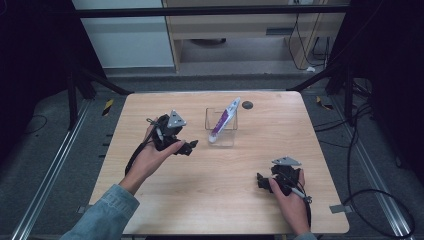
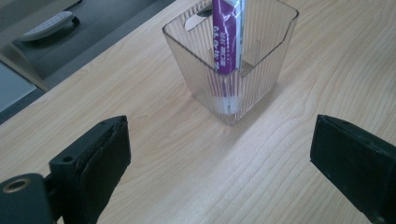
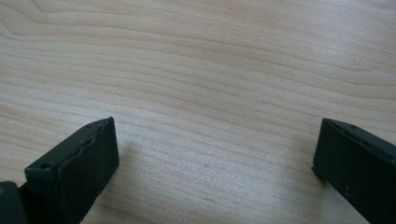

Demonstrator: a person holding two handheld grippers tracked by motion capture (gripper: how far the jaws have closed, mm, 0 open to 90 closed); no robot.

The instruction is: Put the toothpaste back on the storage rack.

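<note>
The tube (image 1: 223, 120) stands tilted inside the clear cup (image 1: 221, 136), near the far middle of the table (image 1: 210, 200). So the placing seems done; what is left, probably, is only to draw the hands away. The left gripper (image 1: 189, 146) is just beside the cup, its jaws spread wide and holding nothing. The right gripper (image 1: 260, 181) is well apart, near the front right, jaws also spread over bare wood. The table is light wood, on grey floor with cables, a cabinet behind.
</note>
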